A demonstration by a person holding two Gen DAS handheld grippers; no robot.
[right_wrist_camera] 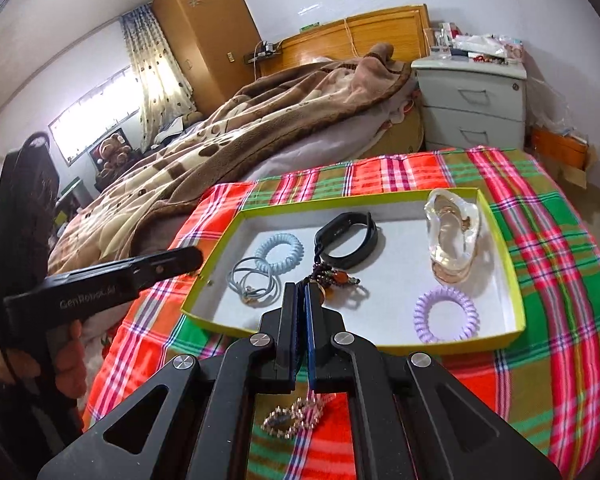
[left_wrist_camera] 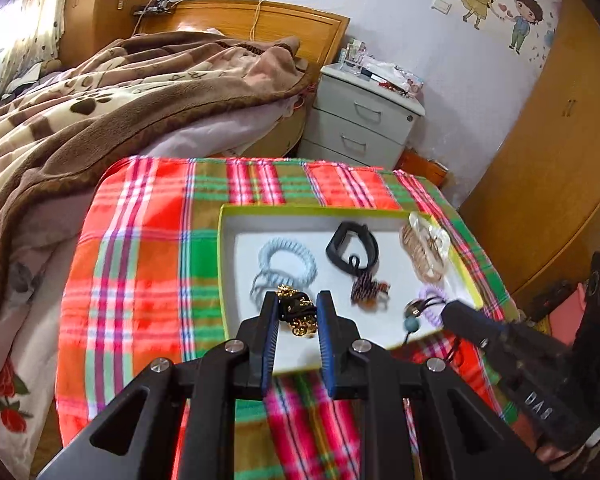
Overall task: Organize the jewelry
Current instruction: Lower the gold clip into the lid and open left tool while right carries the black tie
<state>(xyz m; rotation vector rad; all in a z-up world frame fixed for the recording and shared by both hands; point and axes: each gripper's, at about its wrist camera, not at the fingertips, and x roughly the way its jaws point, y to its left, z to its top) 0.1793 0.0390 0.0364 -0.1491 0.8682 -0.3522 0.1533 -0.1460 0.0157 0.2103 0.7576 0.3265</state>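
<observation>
A yellow-rimmed white tray (left_wrist_camera: 221,264) (right_wrist_camera: 216,256) lies on the plaid cloth. It holds a pale blue coil tie (right_wrist_camera: 279,253), grey elastic ties (right_wrist_camera: 256,282), a black wristband (right_wrist_camera: 346,240), a clear hair claw (right_wrist_camera: 452,236), a lilac coil tie (right_wrist_camera: 446,314) and a beaded cord charm (right_wrist_camera: 334,278). My left gripper (left_wrist_camera: 297,314) is open, its fingers either side of a black-and-gold hair tie (left_wrist_camera: 298,312) over the tray's near side. My right gripper (right_wrist_camera: 300,300) is shut on the beaded charm's cord at the tray's front edge; in the left wrist view the right gripper (left_wrist_camera: 446,312) holds a cord with beads (left_wrist_camera: 414,316).
A beaded bracelet (right_wrist_camera: 290,418) lies on the plaid cloth (right_wrist_camera: 560,280) under my right gripper. A bed with a brown blanket (left_wrist_camera: 80,120) lies to the left. A grey nightstand (left_wrist_camera: 360,120) stands behind the table, and wooden wardrobes (left_wrist_camera: 548,160) stand to the right.
</observation>
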